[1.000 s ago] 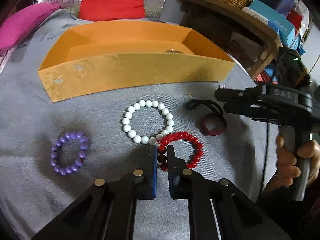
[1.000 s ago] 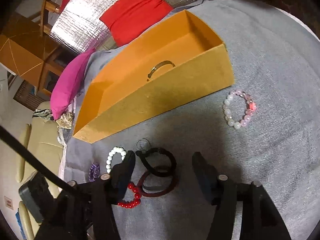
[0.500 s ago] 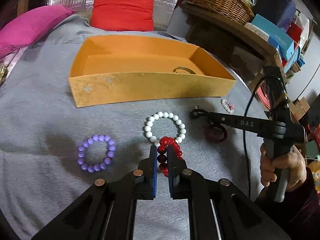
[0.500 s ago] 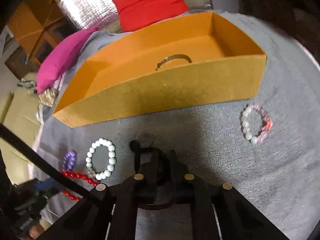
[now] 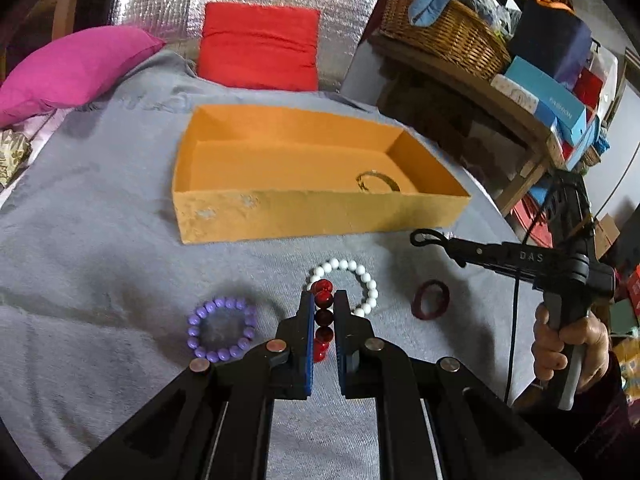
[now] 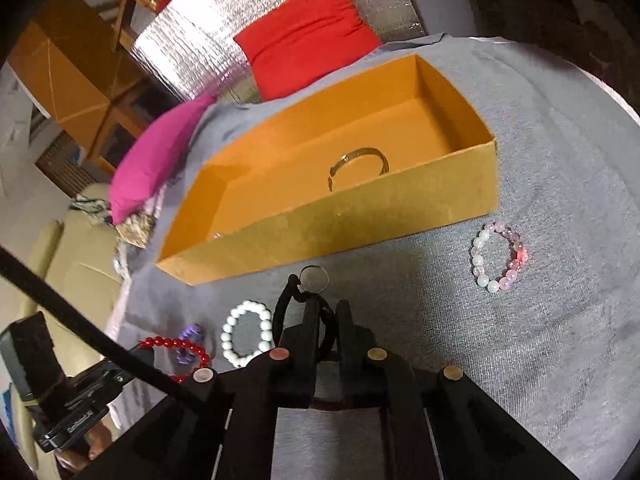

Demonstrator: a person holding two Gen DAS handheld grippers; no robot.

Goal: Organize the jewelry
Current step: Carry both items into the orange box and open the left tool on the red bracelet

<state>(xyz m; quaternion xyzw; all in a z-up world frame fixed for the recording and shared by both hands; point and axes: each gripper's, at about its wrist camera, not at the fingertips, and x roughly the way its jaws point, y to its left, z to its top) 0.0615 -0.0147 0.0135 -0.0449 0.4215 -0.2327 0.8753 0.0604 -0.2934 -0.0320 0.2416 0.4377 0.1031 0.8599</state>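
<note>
— grey cloth point(image 5: 100, 280), orange box point(image 5: 320, 216) on it. what do the claws hold?
— left gripper point(image 5: 324, 312) pinches the red bead bracelet point(image 5: 323, 300); right gripper point(image 6: 326, 320) clamps the black cord point(image 6: 286, 304), both before the box.

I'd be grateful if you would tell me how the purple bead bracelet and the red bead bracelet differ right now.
The purple bead bracelet lies flat on the grey cloth as an open ring; the red bead bracelet is pinched edge-on in the left gripper. The purple beads look pale and matte, the red ones dark and glossy. Both are single strands of round beads.
</note>
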